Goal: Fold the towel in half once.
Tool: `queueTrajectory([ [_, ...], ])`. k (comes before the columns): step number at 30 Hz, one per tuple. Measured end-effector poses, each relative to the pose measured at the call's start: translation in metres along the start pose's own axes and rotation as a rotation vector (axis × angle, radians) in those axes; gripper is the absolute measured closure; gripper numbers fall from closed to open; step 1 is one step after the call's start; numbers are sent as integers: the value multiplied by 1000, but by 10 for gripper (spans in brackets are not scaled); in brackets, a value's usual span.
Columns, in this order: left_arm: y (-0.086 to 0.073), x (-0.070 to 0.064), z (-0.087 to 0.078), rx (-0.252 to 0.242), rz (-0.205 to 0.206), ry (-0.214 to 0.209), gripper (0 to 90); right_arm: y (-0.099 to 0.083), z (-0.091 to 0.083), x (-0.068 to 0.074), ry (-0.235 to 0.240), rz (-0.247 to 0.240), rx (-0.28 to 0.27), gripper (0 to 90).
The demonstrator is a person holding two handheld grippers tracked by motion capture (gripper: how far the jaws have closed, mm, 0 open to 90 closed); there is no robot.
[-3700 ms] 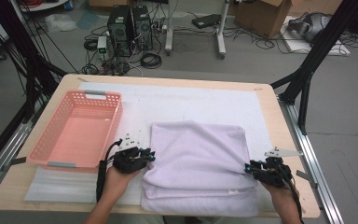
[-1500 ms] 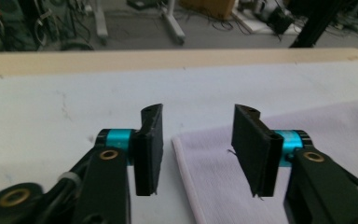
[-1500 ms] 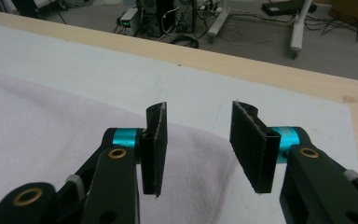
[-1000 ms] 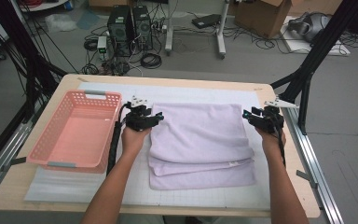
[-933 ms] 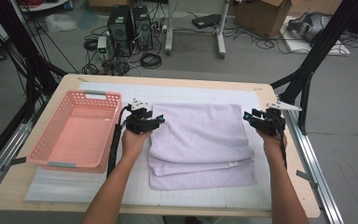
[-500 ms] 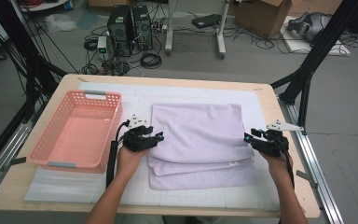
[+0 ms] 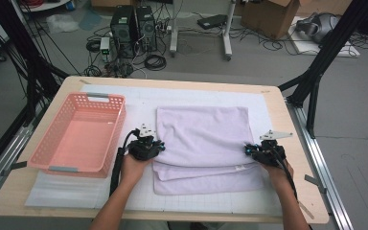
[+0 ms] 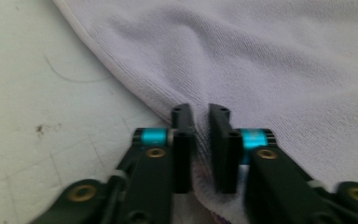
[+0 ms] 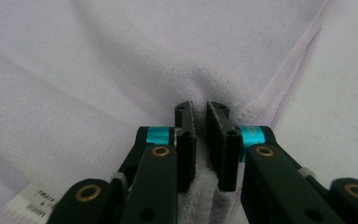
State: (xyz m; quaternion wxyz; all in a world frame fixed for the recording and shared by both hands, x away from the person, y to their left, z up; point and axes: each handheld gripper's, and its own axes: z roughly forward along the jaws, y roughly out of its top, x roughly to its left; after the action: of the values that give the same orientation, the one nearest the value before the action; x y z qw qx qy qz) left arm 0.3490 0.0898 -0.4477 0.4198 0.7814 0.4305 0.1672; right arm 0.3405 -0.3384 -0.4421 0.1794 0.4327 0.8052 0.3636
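From above, a lilac towel (image 7: 203,143) lies folded on the white mat (image 7: 76,189) that covers the table (image 7: 294,158), its upper layer set back so that two lower edges stick out toward the person. The pink basket (image 7: 79,136) stands just beside the towel, on its left, and holds nothing. The left gripper (image 7: 159,147) sits at the towel's left edge, about where the upper layer ends; the right gripper (image 7: 247,149) sits at the towel's right edge, level with it. Both forearms come in from the near side of the table, one on each side of the towel. A small white label (image 7: 242,168) shows on the towel near the right gripper.

In the left gripper view, the two black jaws stand close together with only a narrow gap — a fold of the towel (image 8: 279,74) rises between them, so the left gripper (image 8: 200,140) is pinching the cloth at its hemmed edge. The bare mat (image 8: 42,116) lies to the left of that hem.

In the right gripper view, the jaws are likewise nearly closed, with a ridge of towel (image 9: 121,65) bunched between them — the right gripper (image 9: 200,140) grips the cloth just inside the stitched hem. The label (image 9: 30,205) lies on the towel at the lower left of the jaws.
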Motion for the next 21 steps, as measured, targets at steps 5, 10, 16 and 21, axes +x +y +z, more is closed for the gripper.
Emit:
queueTrajectory([
  [5, 4, 6, 0, -87, -51, 37, 844, 2, 4, -4, -22, 54, -52, 826],
  [10, 10, 14, 4, -137, -76, 97, 849, 7, 7, -9, -71, 101, -108, 835],
  [16, 20, 20, 13, -178, -104, 135, 847, 20, 15, -10, -168, 172, -185, 832],
  [21, 18, 23, 9, -151, -154, 99, 549, 24, 14, -11, -191, 181, -195, 665],
])
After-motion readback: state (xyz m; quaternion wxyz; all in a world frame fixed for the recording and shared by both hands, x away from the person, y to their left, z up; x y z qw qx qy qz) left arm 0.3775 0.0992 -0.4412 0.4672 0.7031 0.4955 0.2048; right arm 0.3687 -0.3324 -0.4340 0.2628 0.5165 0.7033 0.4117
